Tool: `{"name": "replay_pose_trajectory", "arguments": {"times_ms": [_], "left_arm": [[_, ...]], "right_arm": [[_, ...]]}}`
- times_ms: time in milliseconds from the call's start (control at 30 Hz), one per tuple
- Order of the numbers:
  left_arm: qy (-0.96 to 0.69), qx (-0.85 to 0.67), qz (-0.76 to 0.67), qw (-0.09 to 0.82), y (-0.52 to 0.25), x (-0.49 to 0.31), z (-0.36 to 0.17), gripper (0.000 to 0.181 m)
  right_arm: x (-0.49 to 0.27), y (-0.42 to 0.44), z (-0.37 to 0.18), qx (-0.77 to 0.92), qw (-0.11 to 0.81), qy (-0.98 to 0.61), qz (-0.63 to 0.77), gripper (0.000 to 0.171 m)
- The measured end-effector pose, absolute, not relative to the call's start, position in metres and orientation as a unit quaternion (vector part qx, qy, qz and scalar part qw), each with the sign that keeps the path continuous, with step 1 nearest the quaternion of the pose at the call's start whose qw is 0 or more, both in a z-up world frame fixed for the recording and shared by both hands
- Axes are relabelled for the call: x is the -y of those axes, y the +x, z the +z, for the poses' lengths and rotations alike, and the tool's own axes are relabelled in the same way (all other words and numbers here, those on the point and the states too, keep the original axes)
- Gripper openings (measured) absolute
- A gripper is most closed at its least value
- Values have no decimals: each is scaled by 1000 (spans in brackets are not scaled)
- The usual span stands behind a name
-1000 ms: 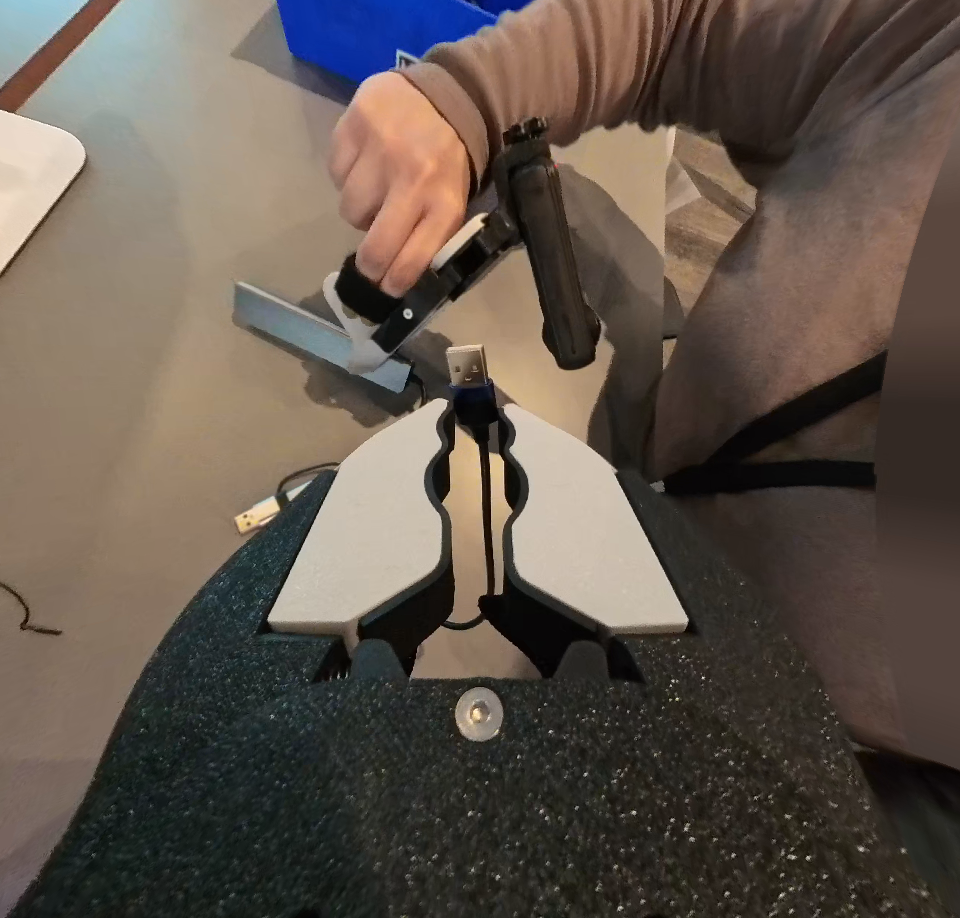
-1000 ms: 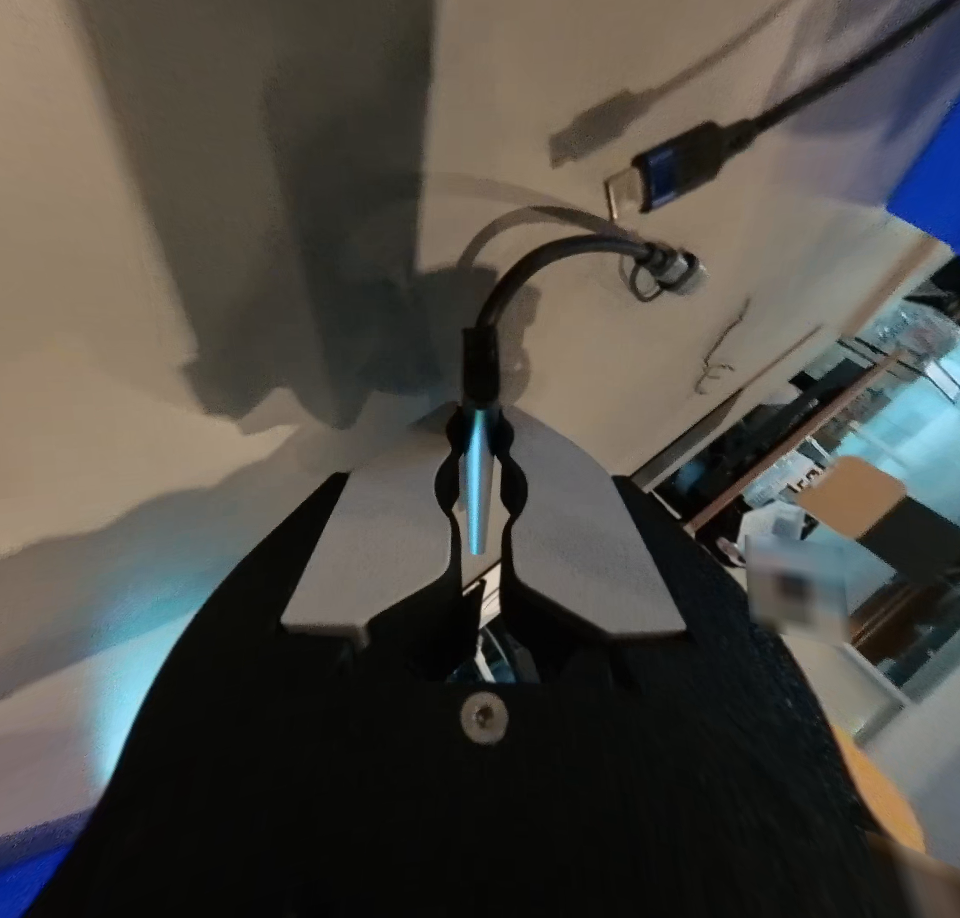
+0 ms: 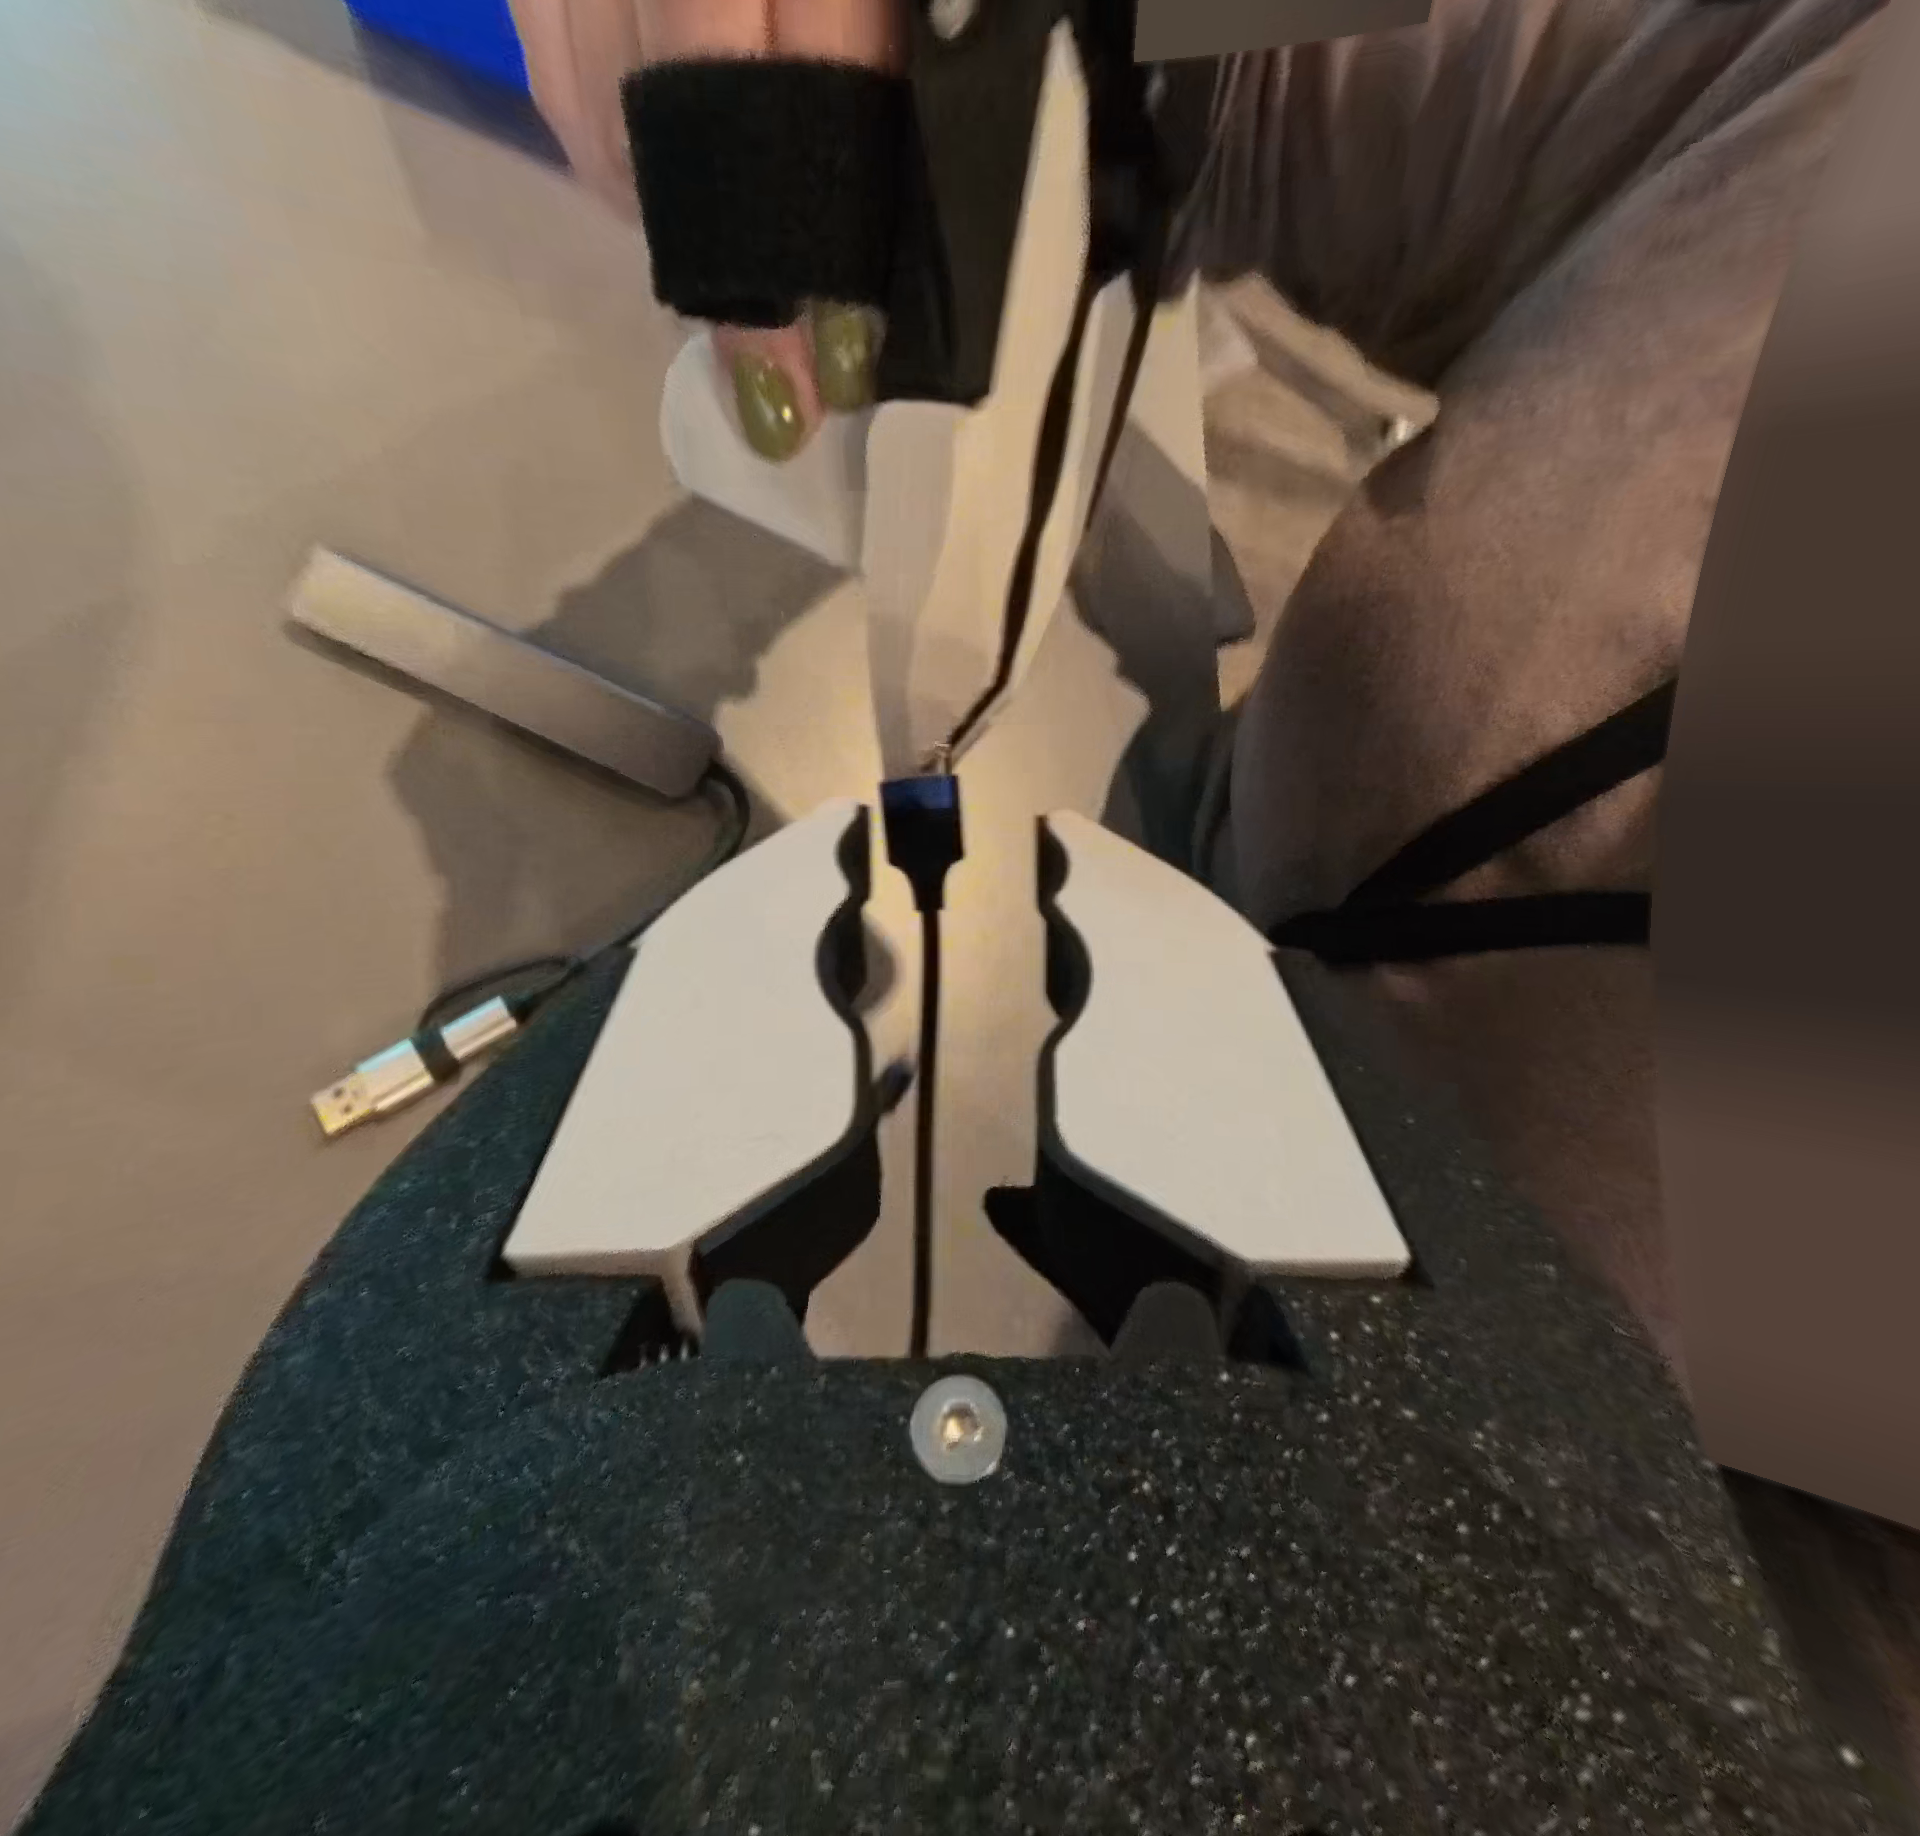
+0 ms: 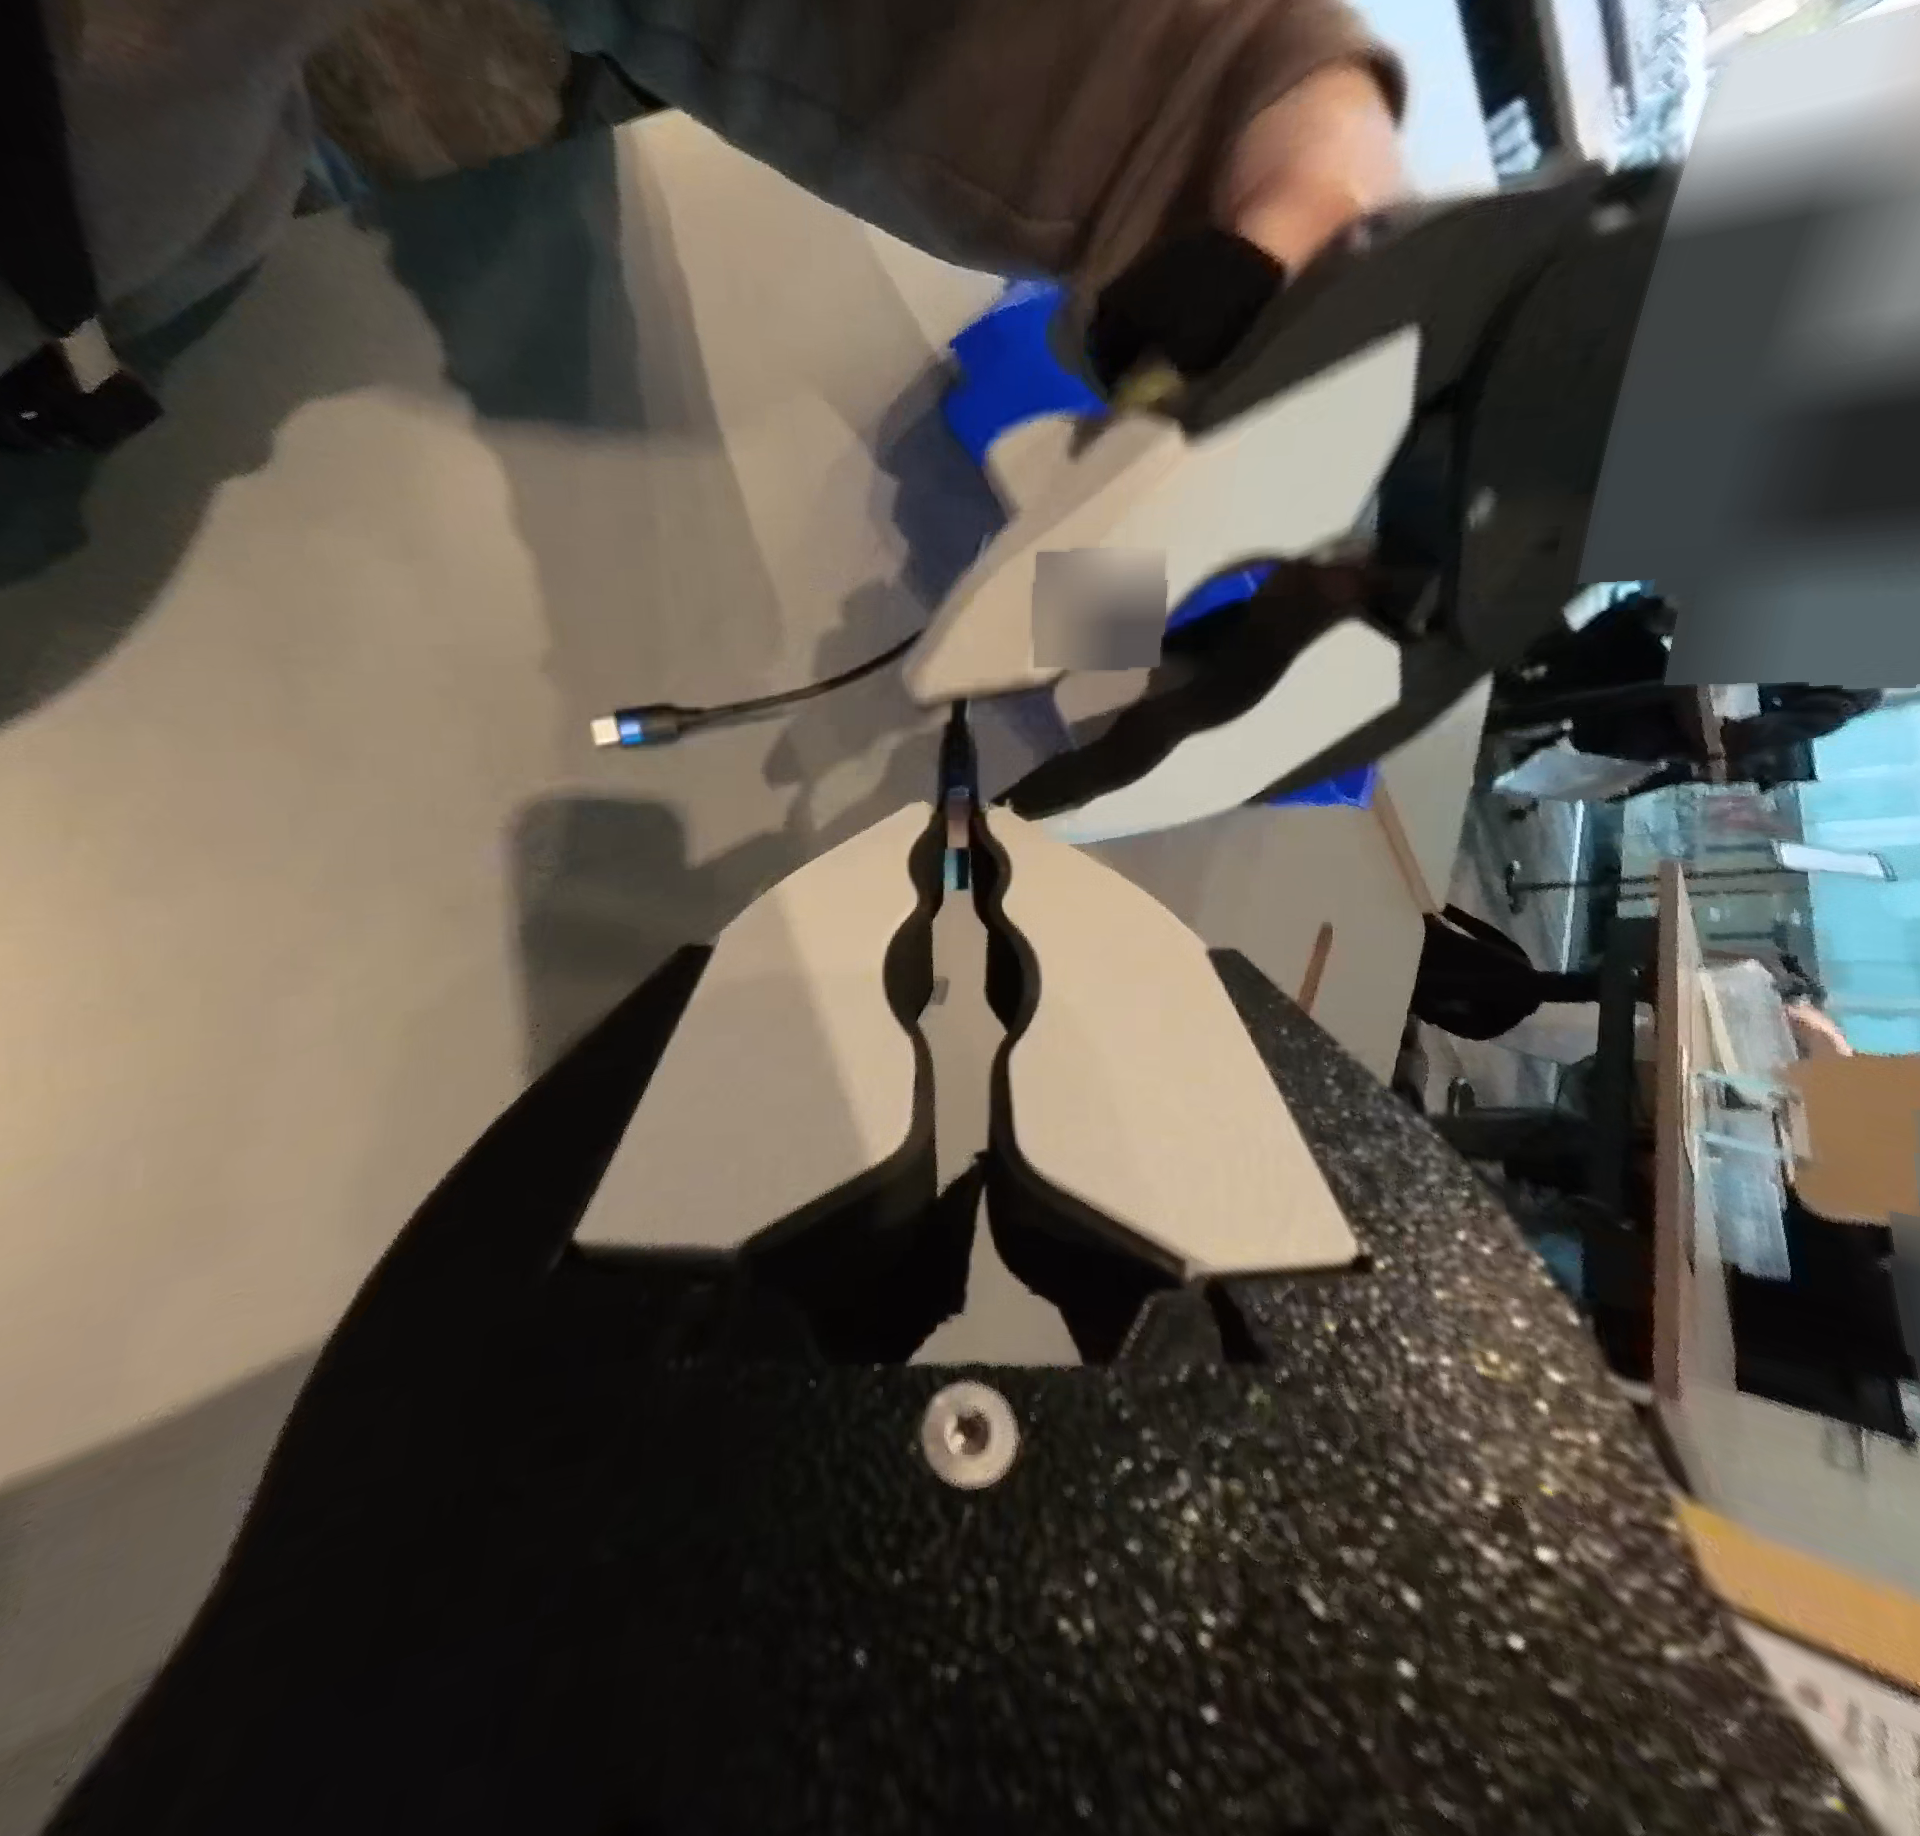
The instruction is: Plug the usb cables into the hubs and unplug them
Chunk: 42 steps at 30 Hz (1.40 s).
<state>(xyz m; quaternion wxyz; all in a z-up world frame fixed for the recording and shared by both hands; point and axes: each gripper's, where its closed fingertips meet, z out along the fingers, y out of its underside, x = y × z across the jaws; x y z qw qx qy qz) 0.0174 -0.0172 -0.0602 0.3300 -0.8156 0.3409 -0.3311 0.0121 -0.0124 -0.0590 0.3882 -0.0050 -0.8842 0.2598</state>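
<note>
A black USB cable's plug with a blue collar hangs between the tips of my left gripper. The left jaws stand apart and do not touch it. My right gripper is shut on the plug's front end. In the left wrist view the right gripper points down onto the plug from above. In the right wrist view the left gripper faces mine, open. The silver hub lies on the table at left, with no gripper on it.
The hub's own silver plug lies on the table left of my left gripper. Another blue-collared cable end lies on the table. A blue bin stands at the back. The person's body and arm are close on the right.
My left gripper has opened and let go of the plug. My right gripper has left the hub, come up close and shut on the plug's front end.
</note>
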Motion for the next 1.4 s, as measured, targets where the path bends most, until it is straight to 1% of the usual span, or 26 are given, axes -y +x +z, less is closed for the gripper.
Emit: {"name": "replay_pose_trajectory", "arguments": {"times_ms": [33,100,133,200,233,300,433,533,600,733,800,900,933,1133,1233,1400], "left_arm": [[-807,-329,-335,358,15,15,-53,39],[-791,-298,-320,429,5,9,-37,49],[-776,-287,-304,472,0,8,-26,49],[-740,-265,-272,555,-8,11,-5,43],[-726,-265,-262,578,-7,16,1,38],[-702,-281,-256,602,3,24,3,33],[-690,-303,-237,613,35,7,-17,34],[-685,-279,-173,650,35,-24,-27,38],[-666,-249,-166,683,28,-38,-19,48],[-599,-209,-198,747,13,-39,9,61],[-563,-213,-226,766,12,-31,22,62],[-546,-228,-232,772,13,-23,25,49],[-549,-235,-230,769,14,-23,23,42],[-562,-265,-220,752,17,-15,17,13],[-573,-281,-214,739,20,-12,13,9],[-586,-282,-199,733,17,-12,9,8]], "right_arm": [[7,10,-56,879,395,-24,267,4],[-7,3,-47,859,413,-78,293,4],[-17,-1,-41,845,425,-110,307,4],[-36,-7,-29,814,447,-167,331,4],[-45,-10,-23,798,458,-190,343,4],[-62,-16,-12,768,478,-228,359,4],[-73,-22,20,706,500,-261,428,4],[-58,-19,42,683,481,-245,492,4],[-45,-13,49,684,451,-226,527,3],[-29,-1,48,708,391,-200,553,4],[-27,4,41,725,366,-195,550,4],[-21,9,32,746,336,-185,544,4],[-19,10,29,753,330,-181,539,4],[-11,13,15,789,304,-168,506,4],[-9,13,12,798,294,-164,500,4],[-9,12,8,804,289,-165,493,4]]}}
